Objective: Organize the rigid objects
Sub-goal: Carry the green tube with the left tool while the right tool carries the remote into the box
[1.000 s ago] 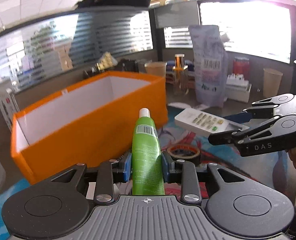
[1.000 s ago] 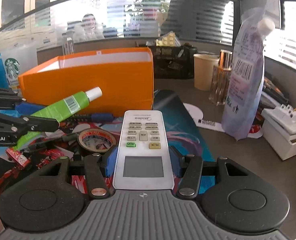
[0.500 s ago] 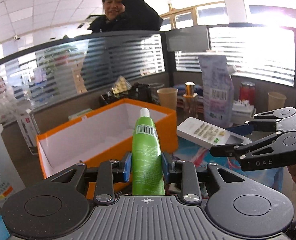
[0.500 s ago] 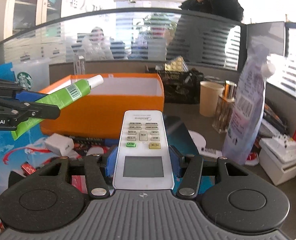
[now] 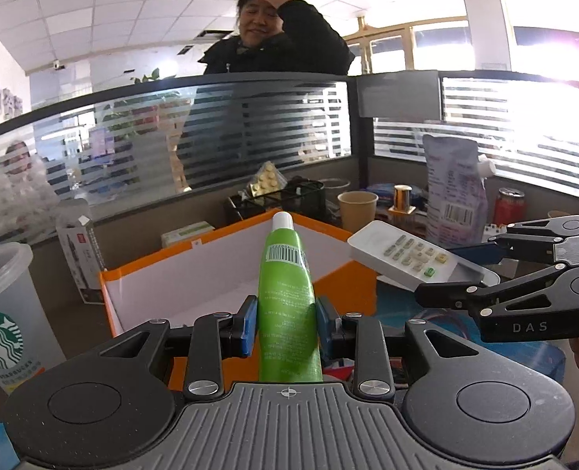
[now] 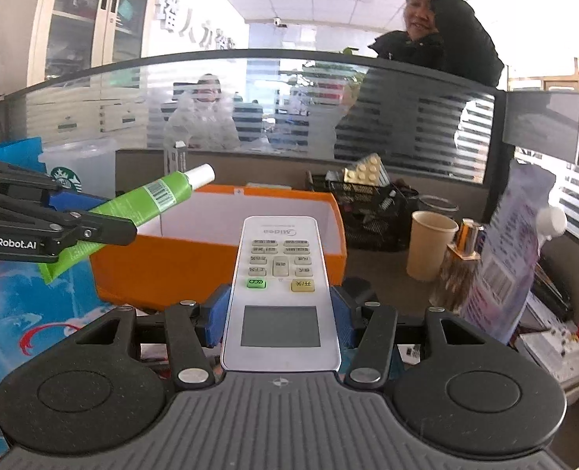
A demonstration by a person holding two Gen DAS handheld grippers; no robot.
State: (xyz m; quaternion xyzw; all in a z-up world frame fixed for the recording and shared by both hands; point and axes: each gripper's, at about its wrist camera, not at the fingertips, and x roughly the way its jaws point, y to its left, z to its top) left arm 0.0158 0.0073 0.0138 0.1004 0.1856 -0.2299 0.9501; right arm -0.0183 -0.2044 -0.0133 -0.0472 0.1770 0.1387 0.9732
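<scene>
My left gripper [image 5: 287, 327] is shut on a green tube [image 5: 287, 297] with a white cap, held above the near wall of the open orange box [image 5: 226, 270]. My right gripper [image 6: 279, 315] is shut on a white remote control [image 6: 279, 274], buttons up, in front of the same orange box [image 6: 219, 262]. In the left wrist view the remote control [image 5: 410, 254] and right gripper [image 5: 473, 270] hang at the right, beside the box's corner. In the right wrist view the green tube [image 6: 140, 203] and left gripper [image 6: 101, 215] reach in from the left, over the box's left edge.
A Starbucks cup [image 5: 3, 313] stands at the left. Behind the box are a black wire basket [image 6: 371, 211], a paper cup [image 6: 430, 246], a perfume bottle [image 6: 459, 270] and a purple pouch [image 6: 512, 250]. A person [image 5: 277, 39] stands behind the glass partition.
Both grippers have risen with their loads, so the box's white inside now shows. The tape roll and desk items below have dropped out of sight.
</scene>
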